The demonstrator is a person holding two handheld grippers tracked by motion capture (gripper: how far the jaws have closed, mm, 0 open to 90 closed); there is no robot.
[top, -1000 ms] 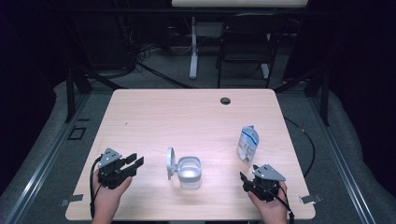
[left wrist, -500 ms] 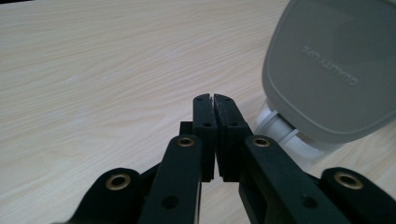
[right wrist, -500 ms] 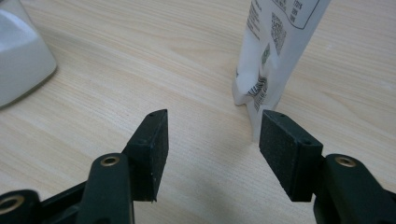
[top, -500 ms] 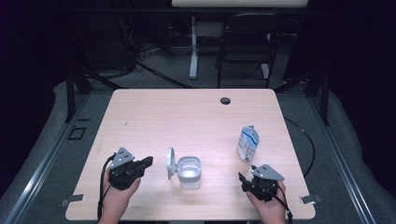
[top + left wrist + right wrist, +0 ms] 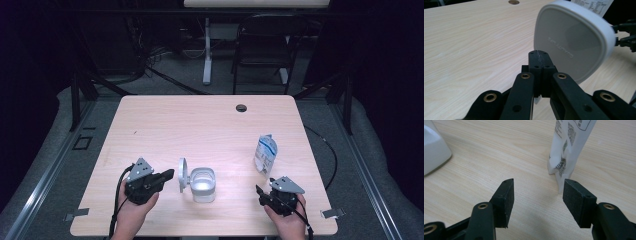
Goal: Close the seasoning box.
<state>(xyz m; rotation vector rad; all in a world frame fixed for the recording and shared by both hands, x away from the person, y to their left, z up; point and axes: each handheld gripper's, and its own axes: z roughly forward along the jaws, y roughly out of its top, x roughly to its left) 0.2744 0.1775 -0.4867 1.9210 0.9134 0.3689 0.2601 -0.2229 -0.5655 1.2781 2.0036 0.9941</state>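
On the table the white container stands near the front edge, its hinged lid raised on edge. The left gripper has closed in on that lid since a second ago, its jaws just shut empty, likely to nudge it. The left gripper view shows the lid's faint embossed lettering. The right gripper waits with jaws apart, empty, before the pouch.

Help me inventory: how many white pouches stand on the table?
1. The pouch stands on the table near its right edge, just beyond the right gripper.
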